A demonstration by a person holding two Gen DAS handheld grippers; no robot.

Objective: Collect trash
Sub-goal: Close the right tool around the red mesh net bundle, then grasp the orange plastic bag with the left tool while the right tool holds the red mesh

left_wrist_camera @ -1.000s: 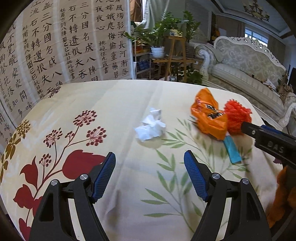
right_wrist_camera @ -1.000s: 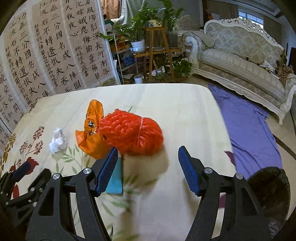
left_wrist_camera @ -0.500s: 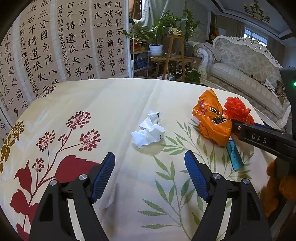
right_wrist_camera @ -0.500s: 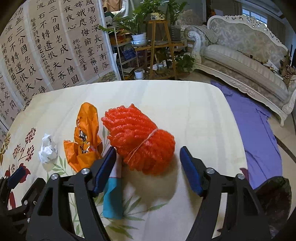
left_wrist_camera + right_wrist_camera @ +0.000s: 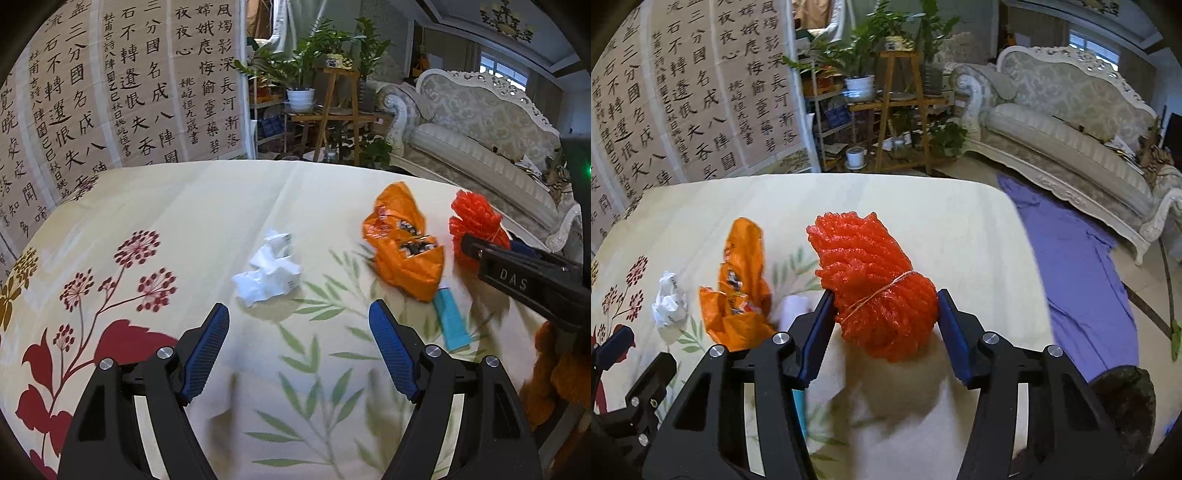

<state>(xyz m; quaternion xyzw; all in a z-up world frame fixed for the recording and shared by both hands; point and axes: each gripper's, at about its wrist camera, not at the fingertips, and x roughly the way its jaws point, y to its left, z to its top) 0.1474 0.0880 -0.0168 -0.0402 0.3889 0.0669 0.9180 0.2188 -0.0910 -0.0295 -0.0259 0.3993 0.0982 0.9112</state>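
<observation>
Calligraphy panels [image 5: 122, 85] cover the wall on one side, with potted plants on wooden stands [image 5: 897, 92] beyond and an ornate pale sofa [image 5: 1067, 118] along the far side; a purple cloth [image 5: 1078, 273] lies on the floor in front of it. Nearer, the desk [image 5: 207, 206] is draped in a cream cover printed with red blossoms and green leaves, and the trash is spread over it.

Toward the middle lies a crumpled white paper [image 5: 267, 271], just ahead of the left gripper [image 5: 297, 347], whose blue pads stand wide apart over bare cloth with nothing between them. An orange wrapper [image 5: 404, 243] sits to the right of the paper, creased and half flattened, and a light blue packet [image 5: 450, 321] pokes out from under its near edge.

Beside the wrapper is a bundle of red foam netting [image 5: 875, 280] tied round with a thin band. The right gripper [image 5: 884, 314] has its jaws on either side of the bundle's near end and they are closing; both pads look to be touching the netting, the left one pressed into it. The bundle rests on the desk. At the lower right edge of that view, a dark rounded object [image 5: 1123, 406] is too cut off to identify.
</observation>
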